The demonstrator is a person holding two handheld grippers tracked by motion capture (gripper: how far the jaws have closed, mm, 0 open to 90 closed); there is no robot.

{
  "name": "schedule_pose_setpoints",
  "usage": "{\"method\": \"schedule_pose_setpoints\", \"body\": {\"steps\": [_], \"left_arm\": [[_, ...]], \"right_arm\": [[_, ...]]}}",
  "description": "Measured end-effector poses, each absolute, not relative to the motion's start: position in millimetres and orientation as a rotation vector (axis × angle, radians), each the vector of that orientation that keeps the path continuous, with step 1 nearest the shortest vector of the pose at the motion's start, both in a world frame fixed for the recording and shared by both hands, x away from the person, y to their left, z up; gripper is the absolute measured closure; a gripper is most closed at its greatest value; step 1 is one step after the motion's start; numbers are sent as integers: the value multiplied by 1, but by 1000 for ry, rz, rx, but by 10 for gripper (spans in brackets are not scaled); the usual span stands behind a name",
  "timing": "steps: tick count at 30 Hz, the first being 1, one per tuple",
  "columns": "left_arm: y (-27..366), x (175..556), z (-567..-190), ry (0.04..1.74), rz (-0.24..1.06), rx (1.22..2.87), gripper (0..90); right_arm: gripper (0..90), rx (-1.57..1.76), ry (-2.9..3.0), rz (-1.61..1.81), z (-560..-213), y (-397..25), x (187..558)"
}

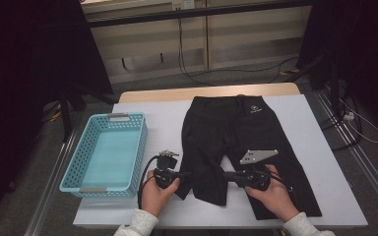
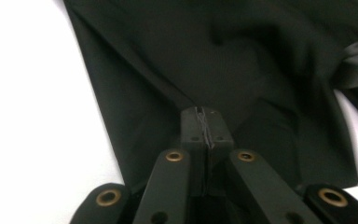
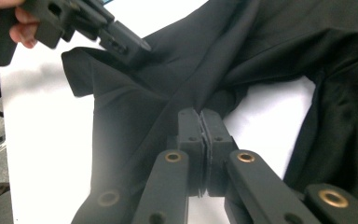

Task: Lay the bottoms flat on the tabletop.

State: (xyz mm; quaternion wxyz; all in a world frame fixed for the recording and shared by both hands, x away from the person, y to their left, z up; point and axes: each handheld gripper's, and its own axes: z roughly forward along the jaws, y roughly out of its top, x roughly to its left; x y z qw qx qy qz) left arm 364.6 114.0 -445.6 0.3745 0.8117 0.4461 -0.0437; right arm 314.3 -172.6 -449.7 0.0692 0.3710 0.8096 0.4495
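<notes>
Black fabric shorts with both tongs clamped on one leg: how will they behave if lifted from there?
Probably floppy: the black fabric shorts already bunch into folds around the left tongs and right tongs. Likely light, since thin cloth lies flat on the white table. The ungripped leg would likely hang and drag.
</notes>
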Motion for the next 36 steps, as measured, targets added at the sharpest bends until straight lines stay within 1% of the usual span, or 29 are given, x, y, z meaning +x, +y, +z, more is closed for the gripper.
{"method": "schedule_pose_setpoints", "body": {"steps": [7,10,12,16,20,22,29,30,32,33,34,35,36], "left_arm": [[137,369,-427,1176,-101,1988,900],[148,371,-422,1211,-63,1962,900],[155,373,-419,1234,-55,1940,900],[162,377,-420,1267,-39,1935,900],[164,378,-418,1291,-2,1940,900],[163,378,-420,1299,-16,1943,900],[158,376,-422,1294,-12,1968,900],[157,376,-423,1295,-11,1965,900],[157,376,-423,1297,-10,1969,900],[157,375,-423,1296,-13,1968,900],[156,375,-423,1294,-14,1967,900],[156,374,-423,1291,-10,1969,900],[156,374,-422,1291,-9,1967,900]], "right_arm": [[863,1094,2435,1368,-447,-166,313],[798,1098,2428,1360,-447,-165,314],[709,1104,2401,1348,-446,-166,315],[618,1147,2340,1328,-447,-171,318],[597,1163,2343,1287,-453,-171,322],[598,1168,2351,1271,-456,-167,324],[627,1192,2402,1197,-466,-151,329],[647,1184,2398,1196,-466,-149,329],[750,1165,2383,1148,-466,-147,328],[755,1160,2381,1134,-466,-147,327],[799,1144,2382,1132,-466,-146,326],[900,1129,2406,1148,-466,-146,326],[900,1135,2423,1181,-467,-145,326]]}}
